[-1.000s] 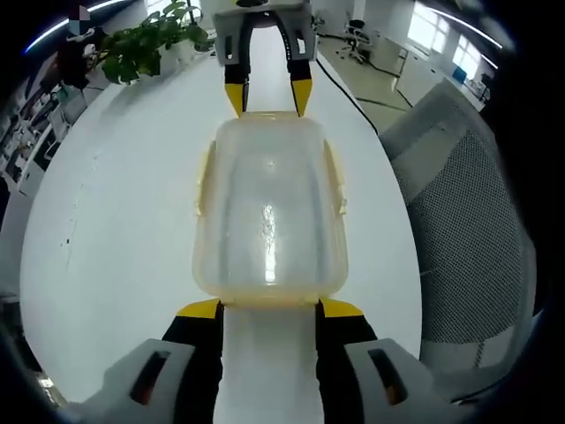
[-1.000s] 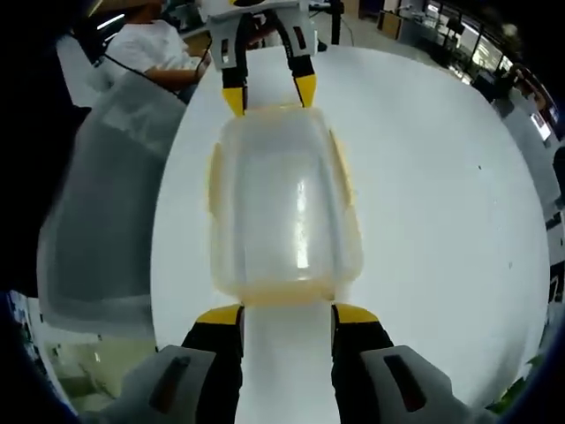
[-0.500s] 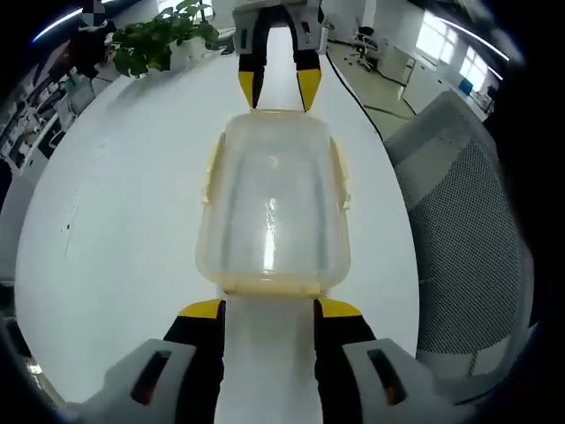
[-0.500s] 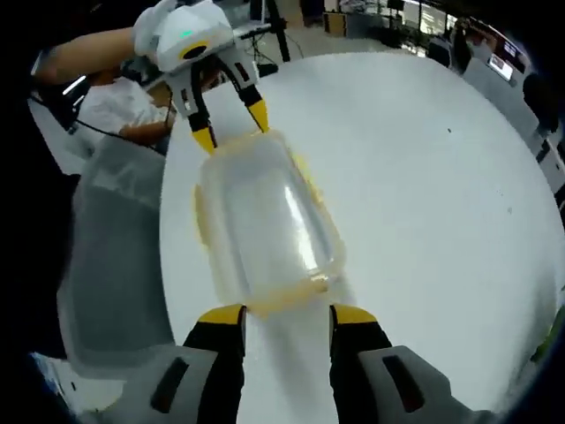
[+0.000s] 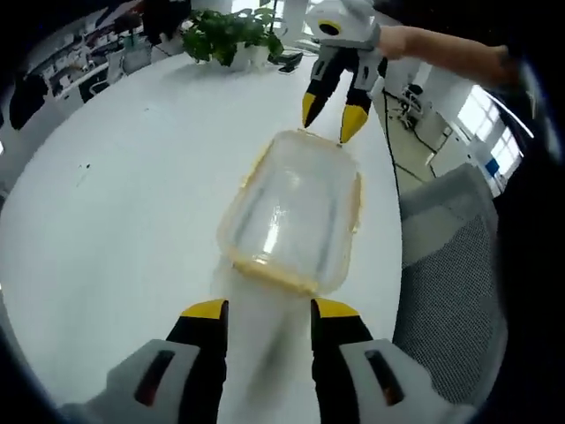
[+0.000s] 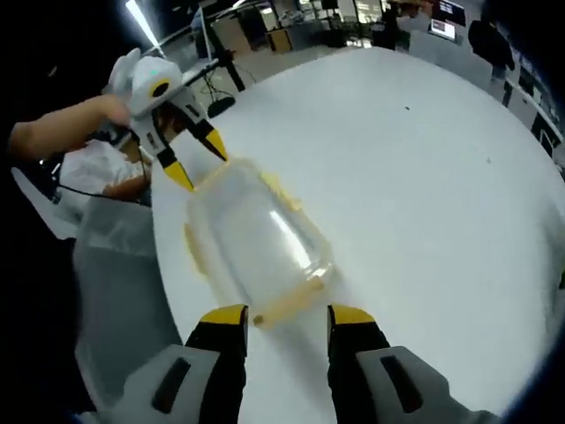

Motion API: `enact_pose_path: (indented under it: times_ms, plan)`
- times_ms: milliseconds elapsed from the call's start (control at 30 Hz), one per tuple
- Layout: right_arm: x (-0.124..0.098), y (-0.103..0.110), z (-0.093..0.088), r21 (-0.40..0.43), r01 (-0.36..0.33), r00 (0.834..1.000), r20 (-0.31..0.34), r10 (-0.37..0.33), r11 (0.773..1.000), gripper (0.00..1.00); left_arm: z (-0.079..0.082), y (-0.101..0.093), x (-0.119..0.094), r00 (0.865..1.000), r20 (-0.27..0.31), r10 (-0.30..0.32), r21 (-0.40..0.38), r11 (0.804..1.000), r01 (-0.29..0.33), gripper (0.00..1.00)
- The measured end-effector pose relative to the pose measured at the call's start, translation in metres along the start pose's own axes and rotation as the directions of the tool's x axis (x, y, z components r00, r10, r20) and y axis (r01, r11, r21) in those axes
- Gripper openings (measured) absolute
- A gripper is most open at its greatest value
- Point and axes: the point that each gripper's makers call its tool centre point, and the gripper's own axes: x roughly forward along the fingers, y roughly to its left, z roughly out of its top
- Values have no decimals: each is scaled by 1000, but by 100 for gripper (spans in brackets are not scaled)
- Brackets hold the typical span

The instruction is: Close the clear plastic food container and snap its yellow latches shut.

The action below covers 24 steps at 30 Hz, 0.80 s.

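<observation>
- Both of our grippers have backed off from the container since a second ago: then each pair of yellow tips sat right at an end of it, now each has a strip of bare table in front, and both views have risen and rolled.
- Nearest in the left gripper view, our left gripper [image 5: 267, 309] has its jaws apart with nothing between them; the clear container [image 5: 294, 210] lies just beyond the tips, lid down on it, near end angled a little to the right.
- Our right gripper [image 6: 287, 315] likewise has its jaws spread and empty, and its tips lie close to the other short end of the container [image 6: 254, 238].
- We judge the long axis runs from one gripper to the other, so each of us faces a short end, and the yellow latches [image 5: 355, 205] on the long sides lie crosswise to both pairs of jaws.
- Neither hand looks clearly nearer; the side latches would call for a swing round.
- On one long side the container sits close to the edge of the white table [image 5: 106, 203], with a mesh chair [image 5: 450, 265] just past it; the other long side has broad open table.
- Farthest off, a potted plant [image 5: 231, 34] stands well apart.
</observation>
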Motion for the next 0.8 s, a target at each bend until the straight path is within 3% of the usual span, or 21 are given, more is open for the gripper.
enact_pose_path:
  times_ms: [233, 300, 467, 500, 633, 700, 800]
  plan:
    - [-4, -4, 5, 114, 13, 999, 43, -18, 993, 33, 1, 6, -2, 1000, 16, 21, -171, 985, -18, 31]
    - [-5, -3, 7, 147, 9, 998, 61, -18, 989, 33, 7, 5, -3, 998, 65, 16, -247, 969, 1, 31]
    - [-3, 1, 11, 179, 7, 997, 80, -22, 984, 35, 18, 5, -8, 989, 145, 0, -428, 902, 62, 33]
    - [-2, 1, 11, 180, 15, 997, 77, -29, 983, 35, 20, 4, -8, 988, 153, 0, -446, 892, 69, 33]
    - [1, 0, 10, 205, 27, 996, 74, -43, 978, 34, 13, 5, -3, 993, 115, 22, -444, 895, 32, 34]
    - [2, -1, 10, 215, 31, 996, 79, -48, 976, 35, 12, 1, 0, 994, 110, 19, -477, 878, 36, 34]
    - [2, -2, 11, 253, 24, 995, 91, -48, 967, 35, 13, -3, 2, 993, 116, 18, -492, 870, 42, 34]
